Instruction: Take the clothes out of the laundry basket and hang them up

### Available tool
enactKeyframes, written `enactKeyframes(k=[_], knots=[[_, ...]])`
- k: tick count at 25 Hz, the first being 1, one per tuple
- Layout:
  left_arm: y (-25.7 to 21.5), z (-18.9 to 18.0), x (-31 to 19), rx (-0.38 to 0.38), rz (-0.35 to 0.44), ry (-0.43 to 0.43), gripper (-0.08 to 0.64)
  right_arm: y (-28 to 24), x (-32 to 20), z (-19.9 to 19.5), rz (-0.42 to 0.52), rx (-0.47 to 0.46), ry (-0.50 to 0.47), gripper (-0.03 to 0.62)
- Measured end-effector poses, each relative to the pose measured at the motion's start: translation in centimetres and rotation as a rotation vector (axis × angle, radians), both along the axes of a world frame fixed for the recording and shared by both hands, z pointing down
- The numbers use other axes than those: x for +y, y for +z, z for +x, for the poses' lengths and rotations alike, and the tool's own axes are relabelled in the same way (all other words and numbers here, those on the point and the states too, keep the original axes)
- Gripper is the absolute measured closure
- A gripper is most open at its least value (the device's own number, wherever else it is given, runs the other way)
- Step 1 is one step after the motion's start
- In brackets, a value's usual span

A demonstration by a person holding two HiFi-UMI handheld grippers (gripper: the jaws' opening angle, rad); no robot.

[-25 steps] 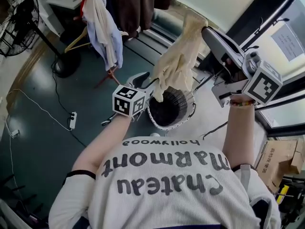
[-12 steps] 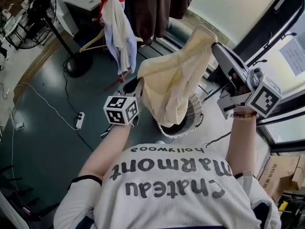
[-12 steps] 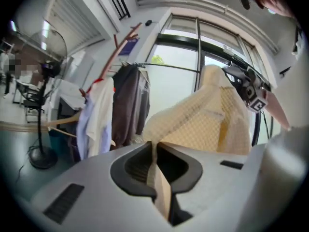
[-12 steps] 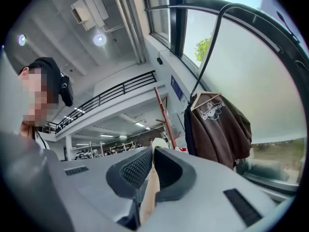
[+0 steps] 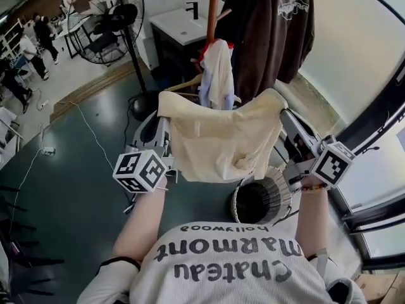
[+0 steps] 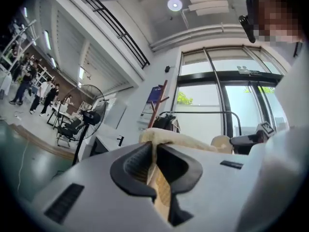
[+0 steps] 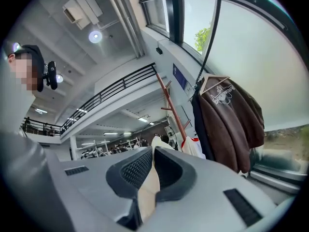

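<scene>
A cream garment (image 5: 221, 141) hangs spread out between both grippers, held up above the round wire laundry basket (image 5: 235, 198). My left gripper (image 5: 166, 103) is shut on its left top corner, and in the left gripper view the cloth (image 6: 183, 140) runs out of the pinched left gripper (image 6: 153, 149). My right gripper (image 5: 278, 103) is shut on the right top corner; the right gripper view shows cream cloth (image 7: 149, 187) pressed inside the right gripper (image 7: 152, 151). What lies in the dark basket is hidden.
Behind the garment a red coat rack (image 5: 212, 8) carries a brown jacket (image 5: 272, 37) and a white and blue garment (image 5: 215, 75), with a wooden hanger (image 5: 183, 84) beside it. A standing fan (image 5: 117, 24) is at the back left. Windows run along the right.
The left gripper closed on the garment's free corner and both grippers rose and drew apart, spreading the bunched cloth out flat. The head view tilted up toward the rack.
</scene>
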State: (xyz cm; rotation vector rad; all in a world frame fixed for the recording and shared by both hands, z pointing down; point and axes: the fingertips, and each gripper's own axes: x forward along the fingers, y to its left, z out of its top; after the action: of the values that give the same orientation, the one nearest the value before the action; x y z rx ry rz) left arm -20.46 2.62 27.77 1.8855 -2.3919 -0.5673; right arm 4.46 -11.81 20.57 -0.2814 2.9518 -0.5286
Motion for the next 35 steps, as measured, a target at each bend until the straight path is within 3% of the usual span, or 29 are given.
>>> enactKeyframes(k=[7, 14, 18, 24, 31, 35], knots=[[-2.8, -3.2, 6.5, -0.049, 0.007, -0.059, 0.532, -1.4, 2.9, -4.7, 0.0, -0.078, 0.009, 0.554], [-4.2, -5.0, 9.4, -0.076, 0.032, -0.075, 0.532, -3.1, 4.0, -8.2, 0.087, -0.047, 0.041, 0.554], [-4.8, -6.1, 10.2, -0.058, 0.056, -0.092, 0.532, -4.0, 4.6, -9.7, 0.039, -0.088, -0.003, 0.554], [-6.3, -8.9, 8.0, -0.077, 0.081, -0.094, 0.532, -5.4, 2.3, -12.5, 0.089, -0.101, 0.001, 0.554], [-7.8, -11.9, 2.3, -0.11, 0.092, -0.077, 0.532, -6.4, -3.4, -15.1, 0.077, -0.175, -0.002, 0.553], [-9.4, -13.9, -1.7, -0.13, 0.111, -0.063, 0.532, -8.1, -7.3, -17.1, 0.118, -0.191, 0.013, 0.553]])
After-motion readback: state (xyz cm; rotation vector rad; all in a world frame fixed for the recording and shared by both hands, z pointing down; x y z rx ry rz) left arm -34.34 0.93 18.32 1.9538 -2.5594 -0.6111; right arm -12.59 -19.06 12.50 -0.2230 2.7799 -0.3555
